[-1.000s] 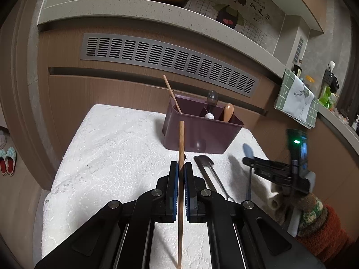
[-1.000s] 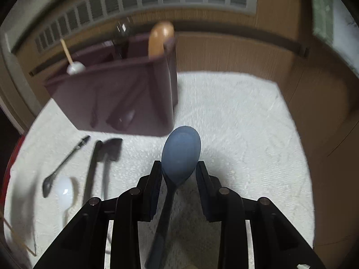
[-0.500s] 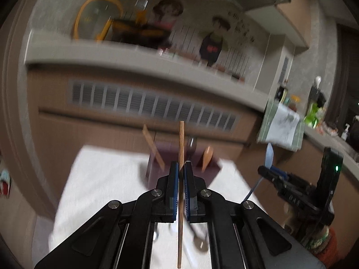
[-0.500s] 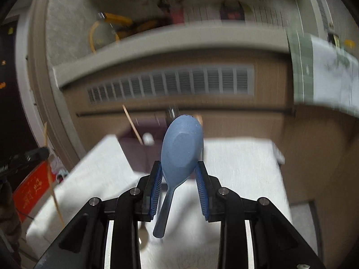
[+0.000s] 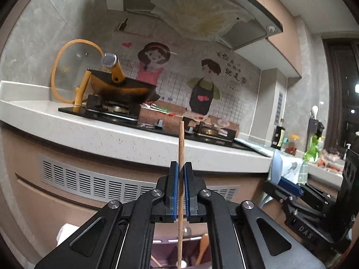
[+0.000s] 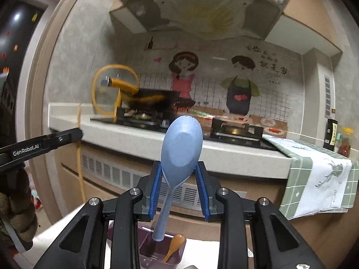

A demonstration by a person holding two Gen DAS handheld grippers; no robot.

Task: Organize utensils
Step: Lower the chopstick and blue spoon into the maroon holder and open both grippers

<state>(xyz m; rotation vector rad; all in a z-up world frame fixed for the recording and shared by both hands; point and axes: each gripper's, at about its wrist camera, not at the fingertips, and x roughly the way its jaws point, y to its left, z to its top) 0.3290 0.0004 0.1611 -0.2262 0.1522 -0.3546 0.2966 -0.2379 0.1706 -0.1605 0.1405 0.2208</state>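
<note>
The left gripper (image 5: 181,187) has its jaws pinching a thin wooden chopstick (image 5: 180,148). The stick stands straight up, poking out above the jaws at 12 o'clock and hanging down below them at 6 o'clock. Under it, at the bottom of the left wrist view, sits the purple utensil holder (image 5: 166,250) with a wooden spoon (image 5: 203,247) leaning inside.

The right gripper (image 6: 180,188) has its jaws spread wide, gripping a blue spoon (image 6: 181,148) by the lower sides of its bowl. The bowl points up at 12 o'clock and the handle hangs down at 6 o'clock, over the holder. In the right wrist view the wooden spoon sits in the holder's near right part. The holder stands on a white cloth (image 6: 202,251) on the tabletop.

In the right wrist view the left gripper shows at 9 o'clock. In the left wrist view the right gripper shows at 3 o'clock.

Farther back is a long kitchen counter (image 5: 89,130). On it is a stove with a dark wok (image 5: 123,89). A green and white towel (image 6: 318,174) hangs over the counter's edge at 3 o'clock in the right wrist view.
</note>
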